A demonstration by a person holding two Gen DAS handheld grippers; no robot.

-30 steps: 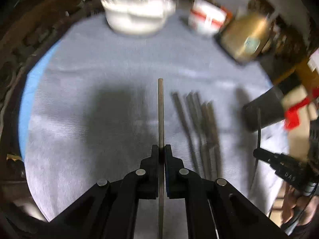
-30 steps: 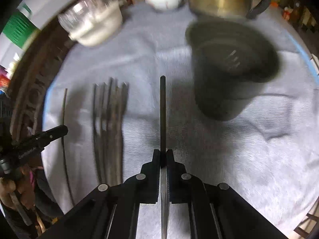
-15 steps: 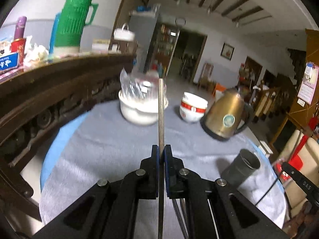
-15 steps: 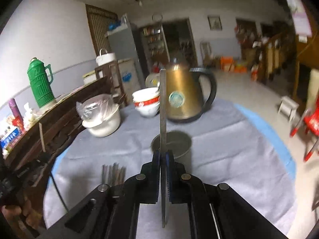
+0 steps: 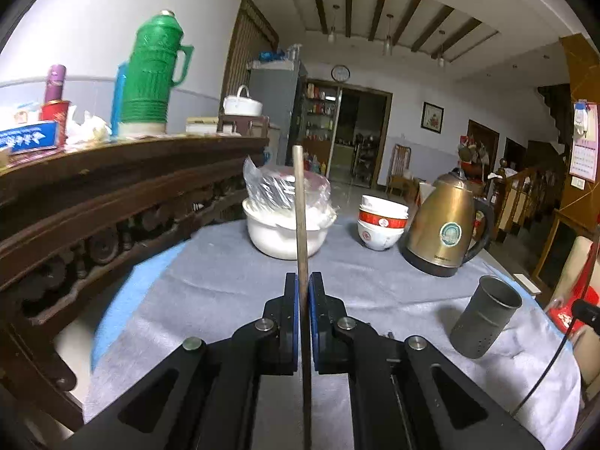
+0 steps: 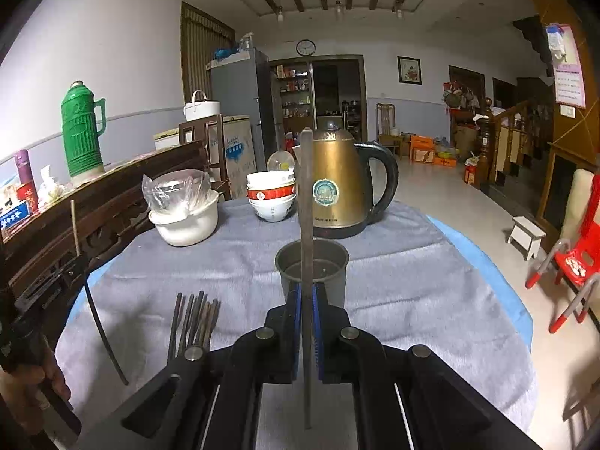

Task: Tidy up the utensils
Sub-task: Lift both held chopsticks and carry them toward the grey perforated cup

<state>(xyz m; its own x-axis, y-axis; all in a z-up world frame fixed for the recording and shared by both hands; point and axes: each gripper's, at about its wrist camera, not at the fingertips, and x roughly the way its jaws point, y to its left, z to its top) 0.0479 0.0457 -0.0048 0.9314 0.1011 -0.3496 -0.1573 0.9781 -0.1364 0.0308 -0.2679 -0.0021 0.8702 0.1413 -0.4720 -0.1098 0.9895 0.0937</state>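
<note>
My left gripper point(image 5: 304, 281) is shut on a dark chopstick point(image 5: 301, 206) that stands upright, raised above the grey cloth point(image 5: 210, 285). My right gripper point(image 6: 306, 292) is shut on another chopstick point(image 6: 306, 195), also upright, just in front of the dark metal holder cup point(image 6: 330, 262). The cup also shows in the left wrist view point(image 5: 485, 322), to the right. Several chopsticks point(image 6: 195, 318) lie side by side on the cloth to the left of my right gripper. My left gripper with its chopstick point(image 6: 77, 225) shows at the far left of the right wrist view.
At the back of the table stand a brass kettle point(image 6: 337, 187), stacked red-and-white bowls point(image 6: 272, 195) and a white pot with a plastic bag point(image 6: 183, 210). A carved wooden sideboard point(image 5: 93, 195) with a green thermos point(image 5: 150, 75) runs along the left. A red chair point(image 6: 577, 255) is at right.
Both grippers have tilted up from looking down at the cloth to looking level across the table, each still holding its chopstick. The views have steadied since half a second ago.
</note>
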